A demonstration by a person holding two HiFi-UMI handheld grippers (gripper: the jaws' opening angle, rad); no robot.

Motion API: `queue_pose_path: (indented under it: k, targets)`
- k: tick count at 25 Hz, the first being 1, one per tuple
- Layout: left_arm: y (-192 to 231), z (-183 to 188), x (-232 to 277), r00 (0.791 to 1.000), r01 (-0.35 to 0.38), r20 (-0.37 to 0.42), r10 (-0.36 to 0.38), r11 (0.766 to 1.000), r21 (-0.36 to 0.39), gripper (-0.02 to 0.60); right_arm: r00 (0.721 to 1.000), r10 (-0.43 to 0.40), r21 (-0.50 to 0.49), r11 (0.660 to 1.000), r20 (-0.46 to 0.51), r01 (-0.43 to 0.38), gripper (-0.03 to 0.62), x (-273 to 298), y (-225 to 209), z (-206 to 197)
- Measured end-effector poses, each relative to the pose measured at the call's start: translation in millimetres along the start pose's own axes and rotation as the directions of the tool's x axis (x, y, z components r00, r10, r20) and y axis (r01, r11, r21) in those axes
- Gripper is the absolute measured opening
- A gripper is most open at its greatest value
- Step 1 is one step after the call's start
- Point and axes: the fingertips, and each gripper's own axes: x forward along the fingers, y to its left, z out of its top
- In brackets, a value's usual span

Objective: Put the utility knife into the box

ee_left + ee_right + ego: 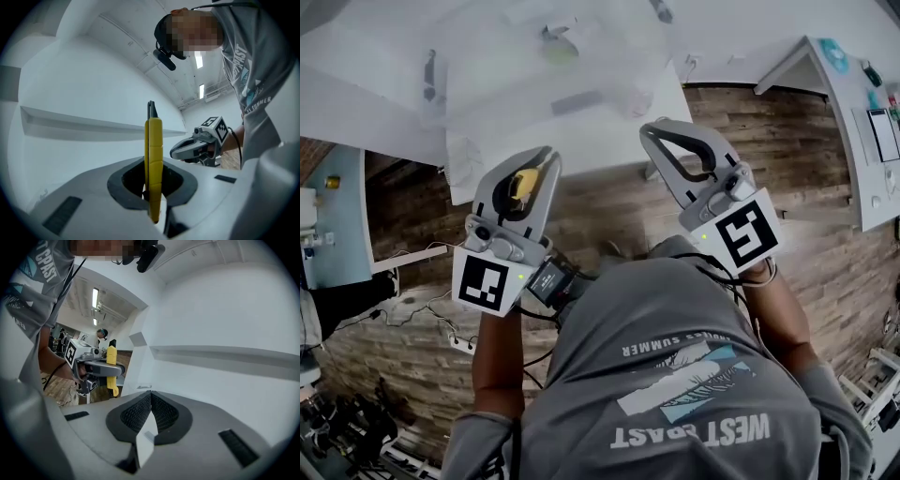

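The left gripper (539,167) clenches its fingers on the yellow utility knife (153,159), holding it in the air just short of the white tabletop (609,131). The right gripper (656,133) has its fingers pressed together, empty. Pickup looks done; carrying to the box, which cannot be made out, and release remain.

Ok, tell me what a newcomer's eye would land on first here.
The yellow utility knife stands out first, clamped between the jaws of the left gripper. Next comes the right gripper, held alongside it with its jaws together and nothing between them. Below both, the head view shows the person's grey printed T-shirt over a wood-plank floor.
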Motion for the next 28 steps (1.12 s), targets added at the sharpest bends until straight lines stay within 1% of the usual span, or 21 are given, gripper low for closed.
queue_pose_path:
  k: [4,6,11,17,19,23,28]
  targets:
    - [17,-4,1,1.000,-0.014,0.003,0.014,1.000,-0.012,0.036,1.000,0.009,0.005,1.000,-0.010,-0.009,0.011,14,-2,-2]
    - [25,-7,7,1.000,-0.021,-0.005,0.021,1.000,-0.007,0.035,1.000,0.017,0.005,1.000,-0.016,-0.017,0.011,22,-10,-4]
    - [40,-6,26,0.998,-0.068,-0.004,0.068,0.998,0.000,0.036,0.998,0.051,0.004,0.999,0.027,-0.052,0.011,41,-33,-5]
    - [57,-4,57,0.991,-0.127,-0.032,0.128,0.992,0.023,0.036,0.991,0.114,0.014,0.993,0.063,-0.115,0.011,59,-65,-8]
    - [58,-4,72,0.989,-0.146,-0.032,0.147,0.989,0.021,0.036,0.988,0.133,0.022,0.991,0.074,-0.135,0.011,60,-77,-12]
    - [54,-7,99,0.986,-0.161,-0.050,0.162,0.986,0.035,0.037,0.985,0.150,0.049,0.987,0.083,-0.154,0.011,59,-102,-24]
    - [60,-9,125,0.982,-0.179,-0.056,0.181,0.983,0.041,0.037,0.981,0.166,0.051,0.984,0.096,-0.171,0.011,69,-128,-32]
